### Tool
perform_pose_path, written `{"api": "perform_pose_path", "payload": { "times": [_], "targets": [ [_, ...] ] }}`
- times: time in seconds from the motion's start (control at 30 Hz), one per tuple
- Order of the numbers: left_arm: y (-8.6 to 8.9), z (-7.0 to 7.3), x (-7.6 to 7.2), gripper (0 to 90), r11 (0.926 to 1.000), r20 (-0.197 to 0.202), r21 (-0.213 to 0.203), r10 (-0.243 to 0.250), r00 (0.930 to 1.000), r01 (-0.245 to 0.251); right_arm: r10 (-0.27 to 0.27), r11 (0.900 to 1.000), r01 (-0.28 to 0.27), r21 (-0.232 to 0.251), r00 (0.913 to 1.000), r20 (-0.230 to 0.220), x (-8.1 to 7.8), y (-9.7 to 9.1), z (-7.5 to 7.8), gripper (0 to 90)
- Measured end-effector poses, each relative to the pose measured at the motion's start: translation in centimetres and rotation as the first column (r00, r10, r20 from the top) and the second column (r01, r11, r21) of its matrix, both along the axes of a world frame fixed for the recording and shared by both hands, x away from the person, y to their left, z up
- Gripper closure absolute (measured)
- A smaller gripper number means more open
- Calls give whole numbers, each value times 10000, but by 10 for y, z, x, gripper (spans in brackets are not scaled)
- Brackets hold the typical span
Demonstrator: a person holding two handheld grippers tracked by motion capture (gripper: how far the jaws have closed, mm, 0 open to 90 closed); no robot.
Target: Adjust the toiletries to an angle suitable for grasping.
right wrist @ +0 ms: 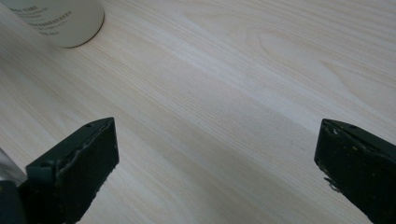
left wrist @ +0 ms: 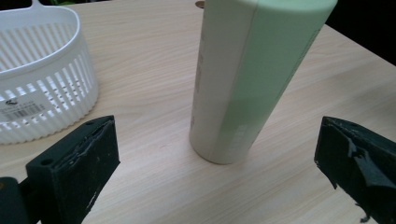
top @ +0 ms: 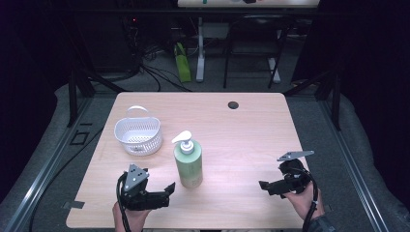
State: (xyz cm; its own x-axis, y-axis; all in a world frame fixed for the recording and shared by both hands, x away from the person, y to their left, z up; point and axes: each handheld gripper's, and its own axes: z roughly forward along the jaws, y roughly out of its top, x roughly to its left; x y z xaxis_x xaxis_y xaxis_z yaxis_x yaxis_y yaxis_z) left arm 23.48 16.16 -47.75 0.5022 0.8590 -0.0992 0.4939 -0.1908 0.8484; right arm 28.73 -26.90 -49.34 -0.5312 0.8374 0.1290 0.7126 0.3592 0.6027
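High view: pale wooden table (top: 241, 130) in a dark room; both grippers, left (top: 167, 191) and right (top: 263, 185), released, flank the upright green pump bottle (top: 188, 162).

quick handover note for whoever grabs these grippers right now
Left gripper: open, aimed at the green pump bottle, not touching it.
Right gripper: open, nothing between its jaws, low over the table at the right.
Bottle stands upright mid-table; white basket sits beyond and left of it, nothing visible inside.
Done: nothing gripped yet.
Left: probably close on the bottle and move it, perhaps to the basket.
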Motion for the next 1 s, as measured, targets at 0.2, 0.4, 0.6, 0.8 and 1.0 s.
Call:
{"api": "perform_pose_path", "payload": {
  "times": [0.2, 0.4, 0.6, 0.8, 1.0],
  "targets": [
    [-2, 4, 4, 0, 9992, 117, -4, -390, 9992, 390, 147, 9999, -147, -1, 9999, -26, 0, 0, -1, 0],
    [-2, 13, 8, 0, 9950, 271, 132, -997, 9946, 994, 229, 9997, -229, 81, 9997, -41, 0, 2, 0, 0],
    [1, 22, 16, 0, 9898, 348, -36, -1420, 9893, 1422, 245, 9997, -245, 6, 9997, -19, -3, 2, 0, 0],
    [-3, 28, 26, 0, 9824, 349, 112, -1867, 9818, 1864, 130, 9999, -131, -20, 9999, -79, -4, -2, 0, 0],
    [-6, 32, 30, 0, 9780, 381, 43, -2088, 9772, 2088, 245, 9997, -245, -4, 9997, -64, -1, 0, -1, 0]
  ]
}}
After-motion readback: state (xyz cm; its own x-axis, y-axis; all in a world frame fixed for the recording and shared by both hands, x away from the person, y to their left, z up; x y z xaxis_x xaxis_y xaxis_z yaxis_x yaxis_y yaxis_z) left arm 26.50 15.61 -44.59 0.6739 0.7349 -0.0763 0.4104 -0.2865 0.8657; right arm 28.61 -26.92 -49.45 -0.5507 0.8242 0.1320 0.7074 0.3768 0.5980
